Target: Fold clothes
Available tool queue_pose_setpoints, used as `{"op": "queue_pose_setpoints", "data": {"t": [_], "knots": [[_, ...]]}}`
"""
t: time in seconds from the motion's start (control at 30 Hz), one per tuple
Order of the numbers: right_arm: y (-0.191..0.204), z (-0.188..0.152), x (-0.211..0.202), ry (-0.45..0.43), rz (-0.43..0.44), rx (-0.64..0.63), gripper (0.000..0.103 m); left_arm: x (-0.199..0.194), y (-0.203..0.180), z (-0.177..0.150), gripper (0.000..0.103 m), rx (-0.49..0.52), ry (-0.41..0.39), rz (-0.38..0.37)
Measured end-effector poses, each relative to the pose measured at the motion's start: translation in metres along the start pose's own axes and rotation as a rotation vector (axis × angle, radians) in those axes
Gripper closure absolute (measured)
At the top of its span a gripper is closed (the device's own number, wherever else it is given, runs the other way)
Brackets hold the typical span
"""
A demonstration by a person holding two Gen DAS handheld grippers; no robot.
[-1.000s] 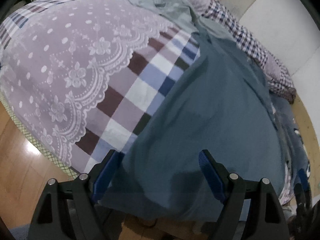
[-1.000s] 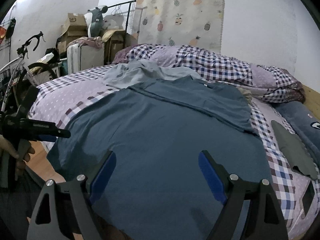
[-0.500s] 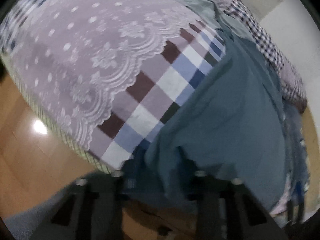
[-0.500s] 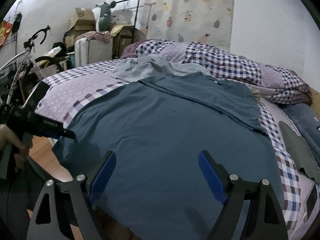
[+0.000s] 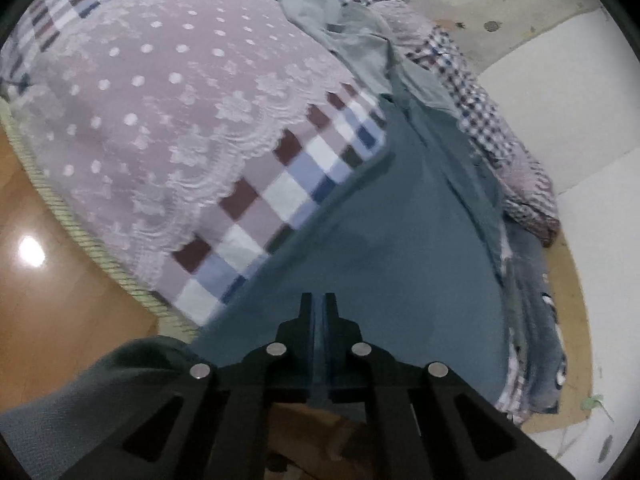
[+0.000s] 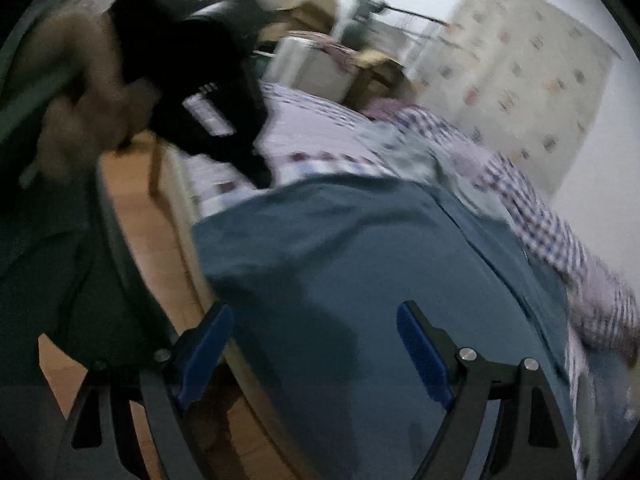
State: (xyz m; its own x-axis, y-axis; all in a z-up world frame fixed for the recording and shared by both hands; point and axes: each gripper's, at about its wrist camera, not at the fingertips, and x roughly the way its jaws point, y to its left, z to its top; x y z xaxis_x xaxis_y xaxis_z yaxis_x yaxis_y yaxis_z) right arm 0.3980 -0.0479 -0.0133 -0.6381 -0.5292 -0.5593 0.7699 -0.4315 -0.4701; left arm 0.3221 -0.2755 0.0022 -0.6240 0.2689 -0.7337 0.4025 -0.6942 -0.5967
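The teal garment (image 5: 384, 248) lies spread flat on the bed (image 5: 168, 128), its long axis running from the near edge of the bed, where its hem overhangs, away toward the far edge, where its narrower upper part ends beside a pale grey garment (image 5: 352, 36). One long side edge of the teal garment runs diagonally across the checked bedspread (image 5: 280, 196); the rest of the cloth shows no fold across its body.

The left gripper (image 5: 319, 312) sits at the near edge, at the hem close to the garment's left corner. Its fingers are drawn together, with a strip of teal cloth showing between them, so it is judged to be clamped on the hem. The garment extends straight ahead of these fingers, along its long axis.

The right gripper (image 6: 316, 352) hangs above the same hem farther along the near edge, fingers spread wide and holding nothing. This view is motion-blurred, so whether the fingertips touch the cloth cannot be determined. The hem lies directly between and below the right fingers, making the right gripper the nearer one for the free corner.
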Motion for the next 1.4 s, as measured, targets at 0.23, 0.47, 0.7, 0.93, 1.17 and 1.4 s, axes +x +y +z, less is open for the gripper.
{"op": "queue_pose_setpoints", "data": {"t": [0.23,0.47,0.7,0.93,1.17,1.4], "knots": [[0.039,0.000,0.016,-0.018,0.017,-0.126,0.016,0.027,0.017,0.008,0.075,-0.034,0.073,0.126],[0.008,0.000,0.022,0.023,0.055,0.040,0.016,0.040,0.011,0.006,0.040,0.027,0.067,0.161],[0.000,0.000,0.016,0.024,0.049,0.070,0.016,0.055,-0.002,0.006,0.040,0.112,0.066,0.192],[-0.003,0.001,0.012,0.018,0.047,0.088,0.016,0.060,-0.007,0.011,0.066,0.107,0.074,0.232],[0.001,0.002,0.011,0.011,0.042,0.068,0.016,0.034,-0.006,0.009,0.100,0.052,0.052,0.103],[0.017,0.006,0.011,-0.018,0.041,-0.004,0.016,0.008,-0.013,-0.001,0.101,0.100,0.013,0.042]]}}
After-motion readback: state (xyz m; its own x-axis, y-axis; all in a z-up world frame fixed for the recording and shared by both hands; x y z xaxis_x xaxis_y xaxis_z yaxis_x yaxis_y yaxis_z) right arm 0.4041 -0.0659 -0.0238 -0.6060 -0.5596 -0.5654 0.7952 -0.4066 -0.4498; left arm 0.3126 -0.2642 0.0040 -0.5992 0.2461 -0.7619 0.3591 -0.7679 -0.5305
